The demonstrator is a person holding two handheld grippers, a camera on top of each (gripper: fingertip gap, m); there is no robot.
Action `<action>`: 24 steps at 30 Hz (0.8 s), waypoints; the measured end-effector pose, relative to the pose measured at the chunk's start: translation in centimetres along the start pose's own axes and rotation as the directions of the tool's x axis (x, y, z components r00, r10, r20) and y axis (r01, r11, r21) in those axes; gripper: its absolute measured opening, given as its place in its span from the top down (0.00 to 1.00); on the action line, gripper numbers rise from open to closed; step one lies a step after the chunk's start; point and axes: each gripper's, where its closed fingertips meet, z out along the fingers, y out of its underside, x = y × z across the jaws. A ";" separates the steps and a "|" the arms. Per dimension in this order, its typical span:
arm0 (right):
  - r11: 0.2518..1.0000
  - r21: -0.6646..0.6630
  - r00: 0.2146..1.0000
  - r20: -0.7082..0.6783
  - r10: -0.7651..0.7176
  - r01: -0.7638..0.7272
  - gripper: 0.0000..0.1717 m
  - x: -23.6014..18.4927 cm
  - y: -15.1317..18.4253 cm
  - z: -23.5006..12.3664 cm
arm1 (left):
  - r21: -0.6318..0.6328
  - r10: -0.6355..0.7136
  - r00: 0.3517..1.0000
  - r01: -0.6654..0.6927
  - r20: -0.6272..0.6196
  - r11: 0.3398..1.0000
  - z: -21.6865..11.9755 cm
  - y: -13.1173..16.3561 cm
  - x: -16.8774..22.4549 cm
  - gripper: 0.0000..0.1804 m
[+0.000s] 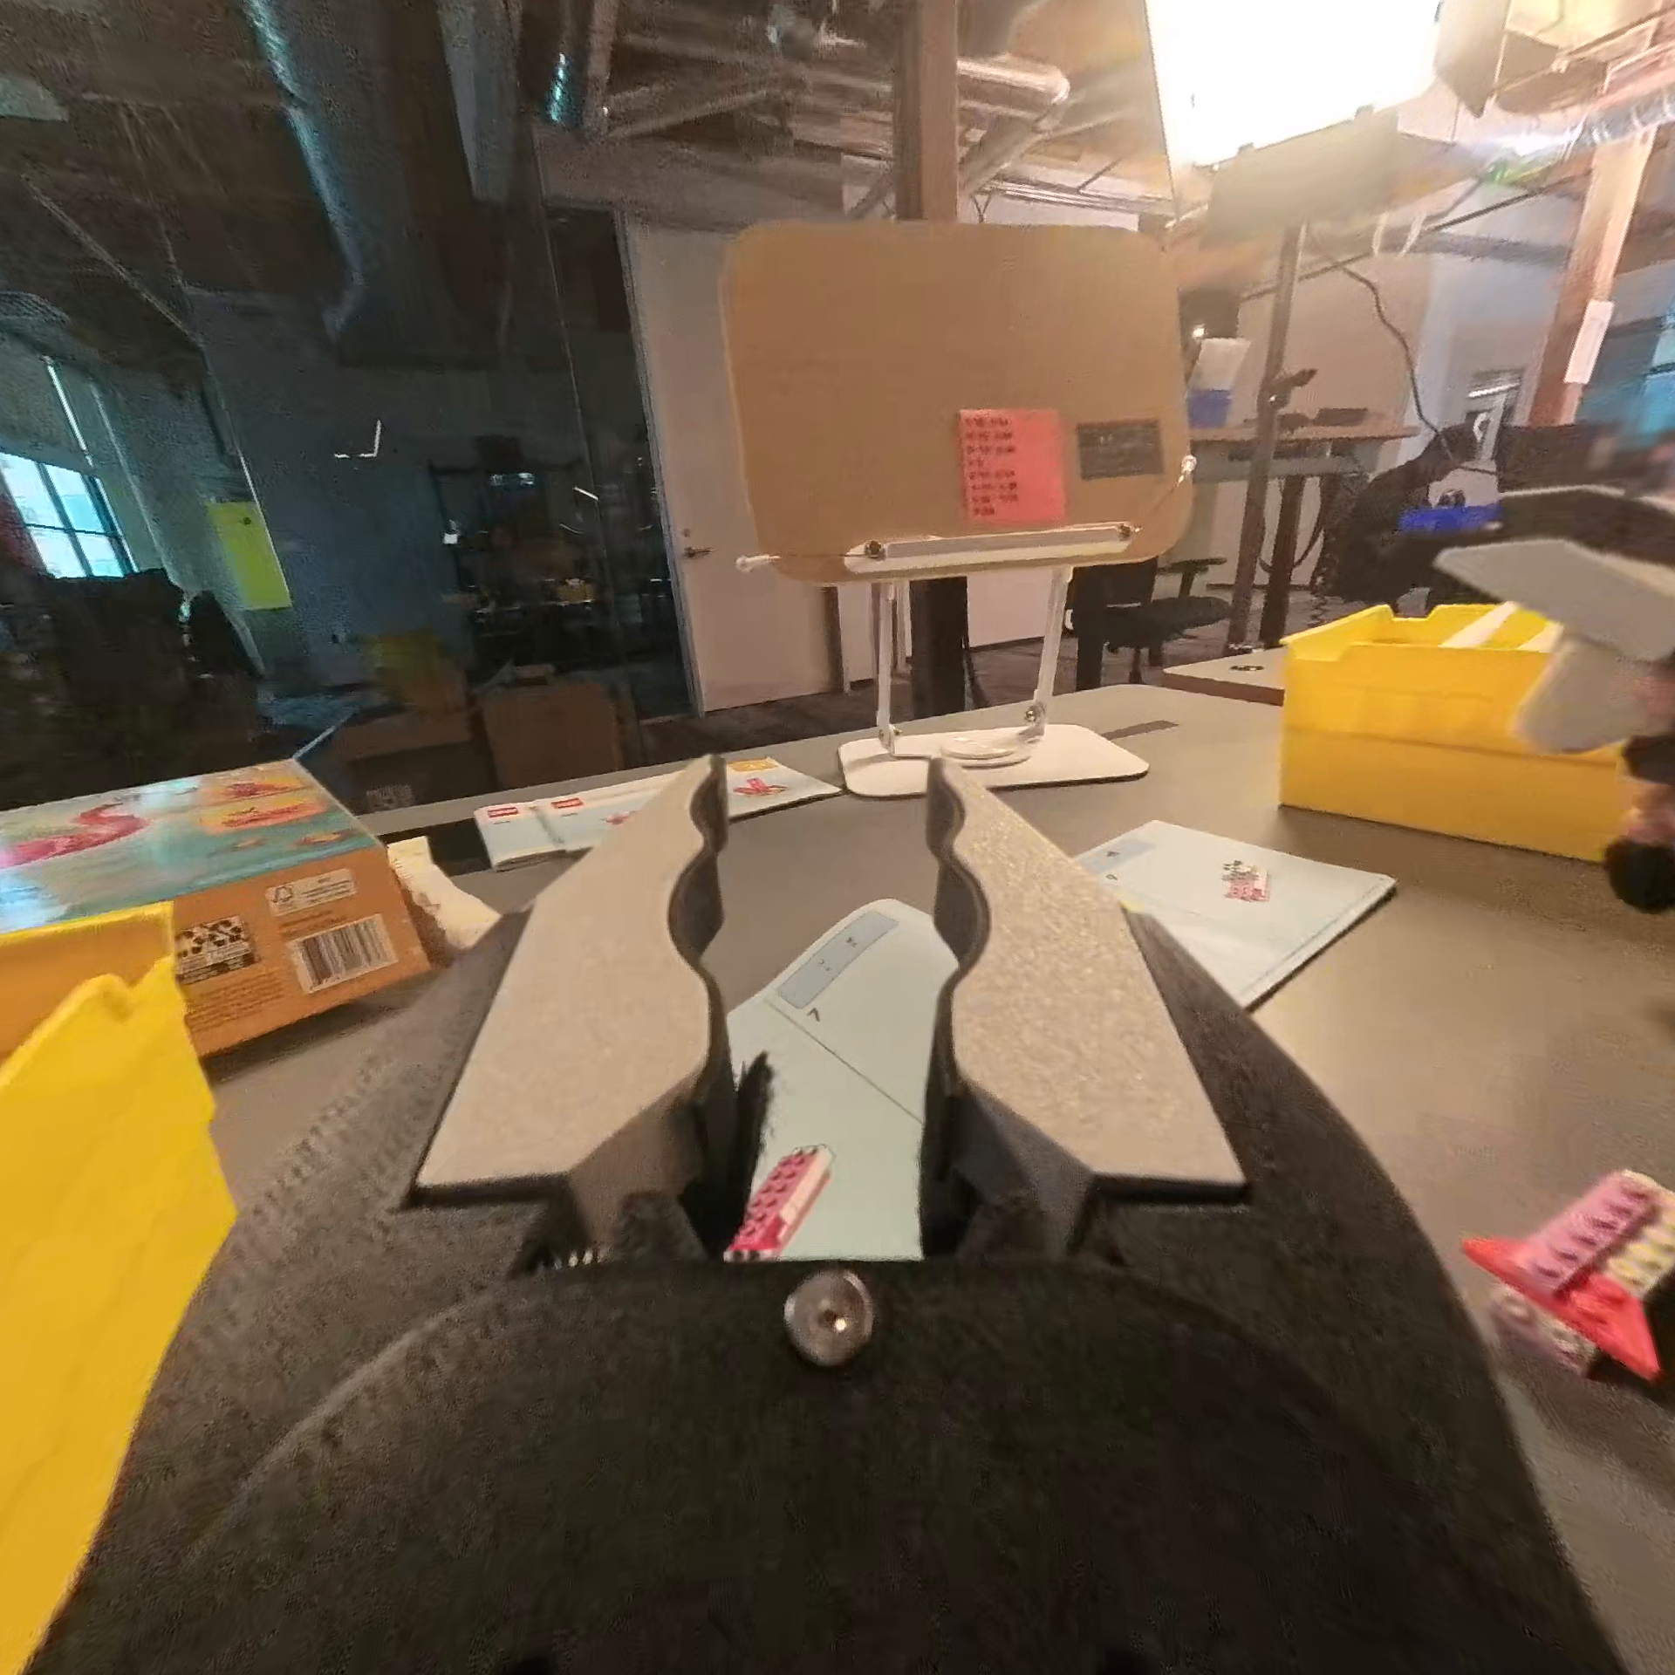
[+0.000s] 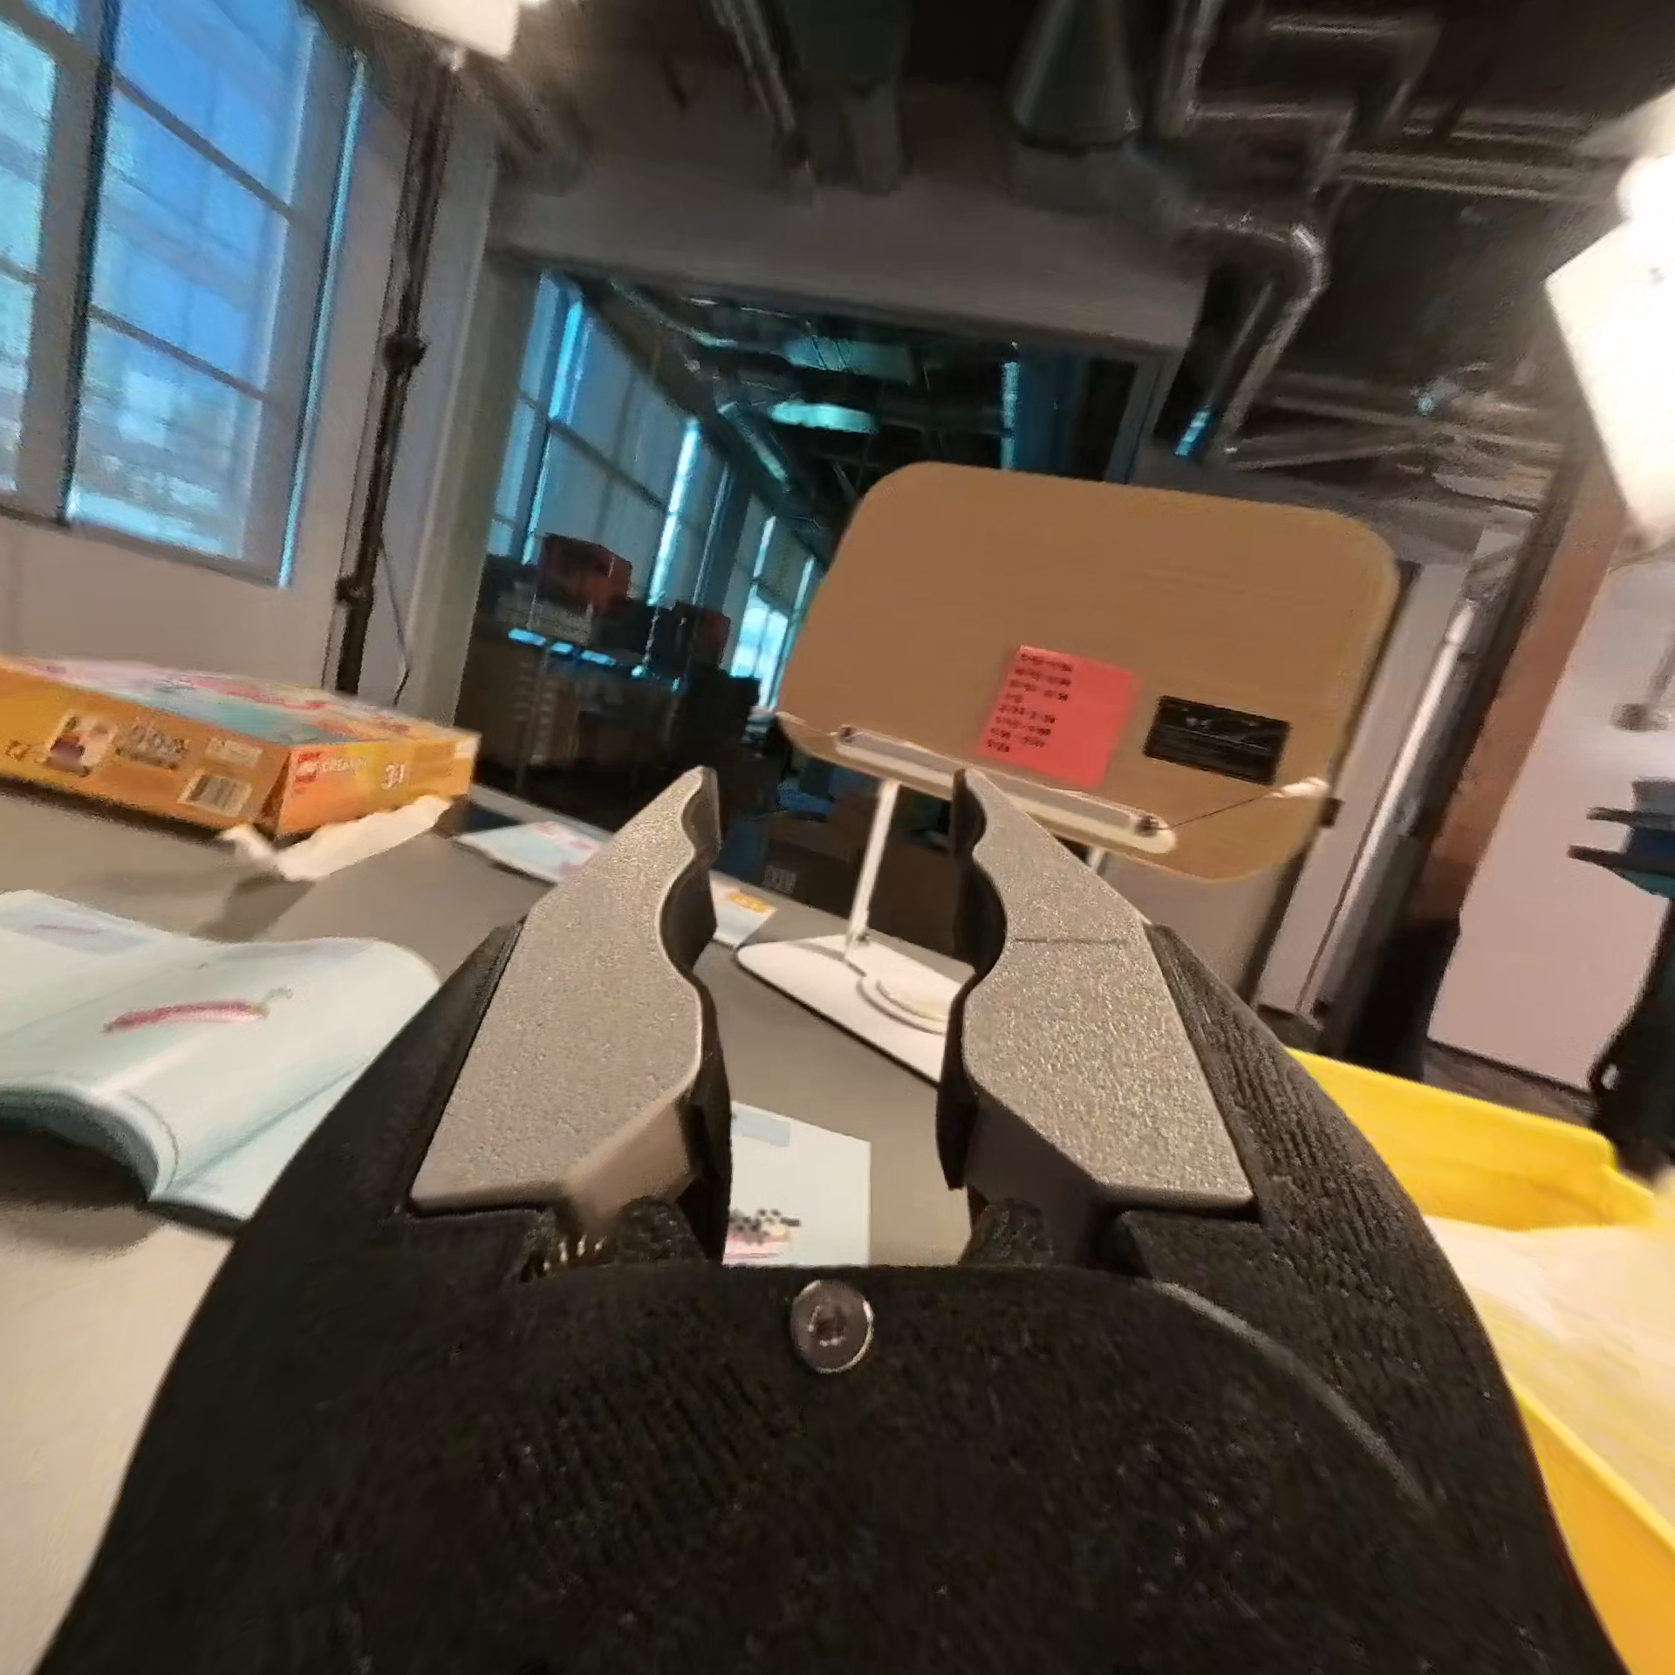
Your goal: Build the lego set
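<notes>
The right hand-held gripper point(image 1: 1559, 625) shows only as a blurred grey shape, cut off at the picture's right edge. The brick model point(image 1: 1586, 1269) beside it is smeared and partly cropped. The yellow bin point(image 2: 1486, 1178) runs off the frame. The pink note point(image 1: 1011, 464) on the stand is too small to read.

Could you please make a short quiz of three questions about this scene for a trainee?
1. True or false: the left gripper holds a brick.
2. What colour is the note on the stand?
3. The bin in the left wrist view is: A blue, B yellow, C green.

Key: 1 false, its jaws are open with nothing between them. 2 red. 3 B.
</notes>
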 end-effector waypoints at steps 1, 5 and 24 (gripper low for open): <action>0.999 -0.011 0.998 0.055 -0.032 0.033 0.72 -1.1 0.3 0.2 | -0.004 0.008 1.000 -0.009 -0.012 1.000 0.1 0.0 0.3 0.76; 0.997 -0.031 0.987 0.146 -0.070 0.075 0.77 -2.9 1.8 0.5 | -0.028 0.064 0.996 -0.066 -0.063 0.997 0.4 0.2 2.0 0.78; 0.998 -0.064 0.986 0.161 0.036 -0.026 0.83 -2.5 2.5 0.2 | -0.206 0.070 0.929 0.008 0.364 0.979 -19.3 -9.3 -9.8 0.81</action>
